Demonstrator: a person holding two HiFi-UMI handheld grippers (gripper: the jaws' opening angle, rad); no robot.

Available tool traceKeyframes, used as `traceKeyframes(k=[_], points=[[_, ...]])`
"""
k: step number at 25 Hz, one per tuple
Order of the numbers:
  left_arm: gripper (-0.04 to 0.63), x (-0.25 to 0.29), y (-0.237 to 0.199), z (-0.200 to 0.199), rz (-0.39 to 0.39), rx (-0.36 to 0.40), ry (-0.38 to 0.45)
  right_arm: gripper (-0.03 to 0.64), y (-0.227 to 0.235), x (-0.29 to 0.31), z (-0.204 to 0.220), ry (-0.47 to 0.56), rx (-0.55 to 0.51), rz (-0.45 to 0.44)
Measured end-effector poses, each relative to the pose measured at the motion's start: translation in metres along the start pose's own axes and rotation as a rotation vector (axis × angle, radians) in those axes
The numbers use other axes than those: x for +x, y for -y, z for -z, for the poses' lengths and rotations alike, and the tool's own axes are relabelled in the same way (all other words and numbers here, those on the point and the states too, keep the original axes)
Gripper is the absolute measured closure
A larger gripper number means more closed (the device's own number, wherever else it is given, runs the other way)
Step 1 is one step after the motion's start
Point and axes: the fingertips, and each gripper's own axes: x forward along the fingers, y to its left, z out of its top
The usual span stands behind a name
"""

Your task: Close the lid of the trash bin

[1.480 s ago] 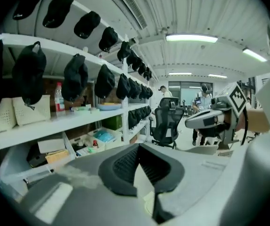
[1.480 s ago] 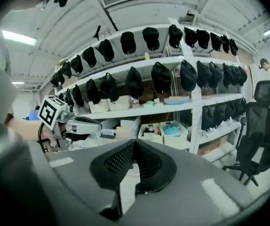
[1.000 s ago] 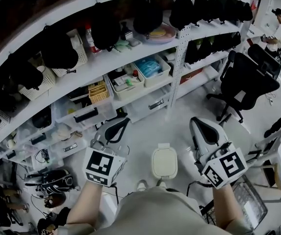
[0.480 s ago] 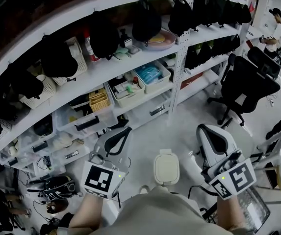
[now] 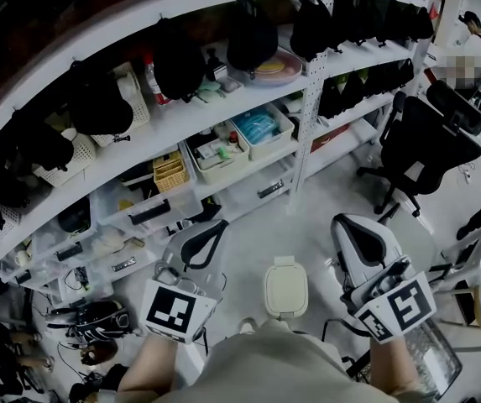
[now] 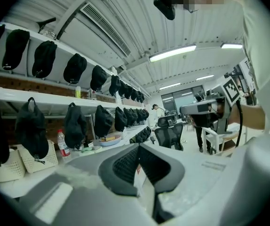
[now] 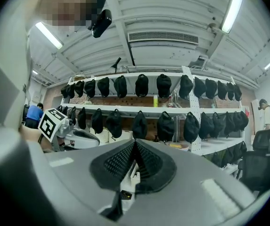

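A small cream trash bin [image 5: 285, 288] stands on the pale floor just ahead of my feet, its lid lying flat on top as far as the head view shows. My left gripper [image 5: 203, 240] hovers to the bin's left, its jaws shut with nothing held. My right gripper [image 5: 359, 240] hovers to the bin's right, also shut and empty. Neither touches the bin. In the left gripper view the left gripper [image 6: 137, 147] points level at the shelves, and the right gripper [image 7: 135, 142] does the same in its own view. The bin shows in neither gripper view.
A long white shelf rack [image 5: 223, 99] with hanging black bags, baskets and storage boxes runs across the far side. A black office chair [image 5: 420, 141] stands at the right. Shoes and cables [image 5: 89, 321] lie at the lower left, and a wire rack [image 5: 429, 355] at the lower right.
Over the last second both grippers drifted slightly lower in the head view and the right one moved a little rightward. The bin looks unchanged.
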Motion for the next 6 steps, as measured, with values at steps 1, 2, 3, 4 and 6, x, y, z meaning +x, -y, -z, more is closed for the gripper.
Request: traceKeyframes(k=[1,2,3,4,6], points=[[0.594,0.0000,0.0000,0.0001,0.000,0.000,-0.001,0.614,0.0002,0.0003,0.0010,-0.003,0.001,-0.001],[0.594,-0.0001,0.0002,-0.0001,0.000,0.000,-0.001,0.615,0.0004,0.0005,0.0020,-0.006,0.002,-0.002],[0.594,-0.0005,0.0005,-0.0002,0.001,0.000,-0.001,0.614,0.0005,0.0005,0.0029,-0.011,0.002,-0.004],[0.594,-0.0010,0.0008,-0.0001,0.001,0.000,-0.001,0.614,0.0003,0.0003,0.0039,-0.016,0.004,-0.006],[0.594,-0.0025,0.0016,0.0009,0.001,-0.001,-0.004,0.614,-0.0006,-0.0003,0.0056,-0.025,0.006,-0.010]])
